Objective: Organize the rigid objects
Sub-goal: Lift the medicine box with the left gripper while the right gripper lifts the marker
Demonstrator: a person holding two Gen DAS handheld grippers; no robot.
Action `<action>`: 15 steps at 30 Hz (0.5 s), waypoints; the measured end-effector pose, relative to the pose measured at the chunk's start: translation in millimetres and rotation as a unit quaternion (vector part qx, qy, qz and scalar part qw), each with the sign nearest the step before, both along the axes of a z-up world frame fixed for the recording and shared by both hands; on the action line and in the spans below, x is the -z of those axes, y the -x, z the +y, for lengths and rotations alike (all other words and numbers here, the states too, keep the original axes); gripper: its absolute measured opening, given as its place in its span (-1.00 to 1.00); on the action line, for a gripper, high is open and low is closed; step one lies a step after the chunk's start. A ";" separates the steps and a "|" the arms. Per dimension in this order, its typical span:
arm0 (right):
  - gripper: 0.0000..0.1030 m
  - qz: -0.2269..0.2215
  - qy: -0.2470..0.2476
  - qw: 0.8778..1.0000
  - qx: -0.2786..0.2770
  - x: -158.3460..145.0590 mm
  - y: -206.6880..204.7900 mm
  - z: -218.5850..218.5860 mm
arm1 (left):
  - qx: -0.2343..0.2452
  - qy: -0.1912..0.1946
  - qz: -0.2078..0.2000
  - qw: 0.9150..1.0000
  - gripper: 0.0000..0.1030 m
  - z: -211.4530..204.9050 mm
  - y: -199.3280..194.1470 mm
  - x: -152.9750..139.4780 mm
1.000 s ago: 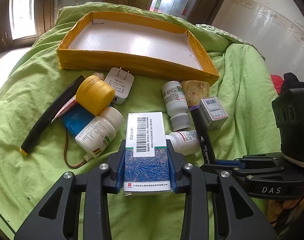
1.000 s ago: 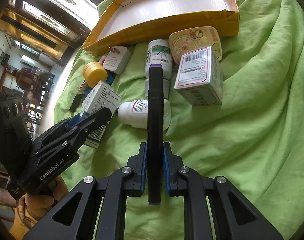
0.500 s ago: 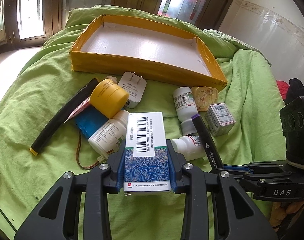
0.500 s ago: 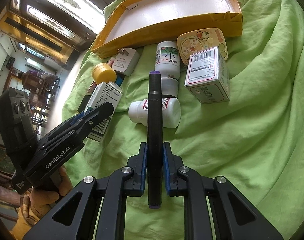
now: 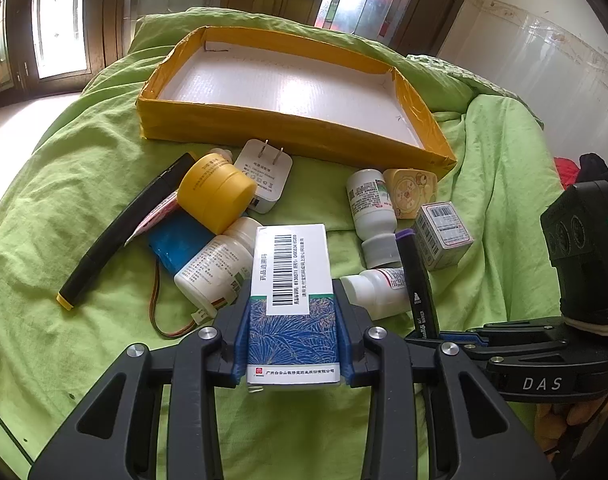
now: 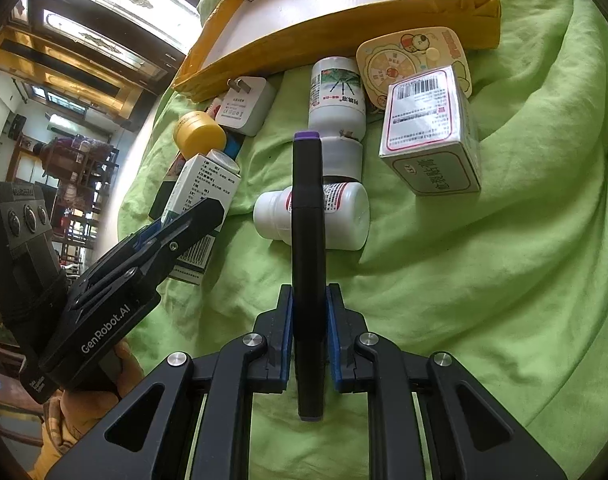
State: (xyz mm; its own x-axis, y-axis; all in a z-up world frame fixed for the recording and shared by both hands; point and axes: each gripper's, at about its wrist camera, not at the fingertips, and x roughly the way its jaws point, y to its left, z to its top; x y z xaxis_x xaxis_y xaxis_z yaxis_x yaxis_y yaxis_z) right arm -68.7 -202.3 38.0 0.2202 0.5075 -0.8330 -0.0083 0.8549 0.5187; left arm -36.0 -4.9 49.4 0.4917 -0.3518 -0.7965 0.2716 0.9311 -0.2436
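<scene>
My left gripper [image 5: 292, 336] is shut on a blue and white medicine box [image 5: 291, 280], held above the green blanket. My right gripper [image 6: 308, 320] is shut on a black marker with a purple end [image 6: 308, 216], also lifted; the marker also shows in the left wrist view [image 5: 418, 284]. A yellow cardboard tray [image 5: 263, 124] with a white floor stands behind the pile. Loose items lie in front of it: a yellow jar [image 5: 215, 192], a white charger plug [image 5: 263, 172], white pill bottles [image 5: 370, 204], a small barcoded box [image 6: 428, 128] and a round yellow case [image 6: 408, 60].
A long black marker with a yellow tip [image 5: 123, 228] and a blue battery pack with wires [image 5: 175, 244] lie at the left of the pile. The green blanket [image 6: 524, 240] is rumpled and soft. Windows and a white wall stand behind the bed.
Both grippers have pulled back and up with their loads. The tray and pile look farther away in the left wrist view. The marker has lifted off the bottles.
</scene>
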 end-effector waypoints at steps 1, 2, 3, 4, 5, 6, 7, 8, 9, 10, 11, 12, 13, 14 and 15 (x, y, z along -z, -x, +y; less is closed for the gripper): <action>-0.73 0.002 0.000 1.000 0.001 0.7 -1.9 -0.1 | 0.001 0.000 -0.002 1.000 -0.38 0.1 0.7 -0.8; -0.73 0.004 -0.001 1.000 0.003 1.0 -3.3 -0.5 | 0.001 0.001 -0.004 1.000 -0.38 0.2 1.3 -1.4; -0.73 0.003 -0.002 1.000 0.005 1.1 -4.1 -1.5 | 0.001 0.002 -0.005 1.000 -0.38 0.3 1.6 -1.9; -0.73 0.001 -0.002 1.000 0.008 0.6 -4.1 -2.2 | 0.001 0.002 -0.006 1.000 -0.38 0.4 1.6 -2.2; -0.74 -0.002 0.000 1.000 0.009 -0.1 -3.8 -2.5 | 0.001 0.003 -0.007 1.000 -0.38 0.5 1.9 -2.8; -0.74 -0.006 0.002 1.000 0.009 -1.4 -3.2 -2.5 | 0.002 0.004 -0.008 1.000 -0.38 0.4 2.1 -3.9; -0.74 -0.012 0.004 1.000 0.012 -3.6 -1.6 -2.5 | 0.002 0.004 -0.010 1.000 -0.38 0.4 2.6 -5.5; -0.74 -0.020 0.005 1.000 0.012 -6.8 -0.2 -2.7 | 0.003 0.006 -0.011 1.000 -0.38 0.5 2.9 -7.0; -0.74 -0.027 0.003 1.000 0.011 -10.1 0.5 -2.9 | 0.004 0.008 -0.011 1.000 -0.38 0.7 2.4 -8.5; -0.74 -0.034 0.000 0.999 0.013 -13.9 1.1 -3.0 | 0.005 0.010 -0.011 1.000 -0.38 0.9 1.3 -10.4; -0.74 -0.038 0.000 0.999 0.013 -16.8 0.1 -2.0 | 0.004 0.010 -0.011 1.000 -0.38 1.0 -0.1 -12.8; -0.74 -0.043 -0.001 0.999 0.012 -20.0 0.0 -0.8 | 0.003 0.012 -0.012 1.000 -0.38 1.2 -1.7 -15.8; -0.74 -0.046 -0.002 0.999 0.012 -22.5 -0.4 0.7 | 0.002 0.015 -0.013 1.000 -0.38 1.9 -3.5 -19.1; -0.74 -0.050 -0.004 0.999 0.012 -25.9 -1.2 1.8 | 0.002 0.019 -0.013 1.000 -0.38 2.2 -5.5 -22.4; -0.74 -0.053 -0.005 0.999 0.011 -28.5 -2.2 3.5 | 0.000 0.021 -0.015 1.000 -0.38 2.3 -7.7 -26.2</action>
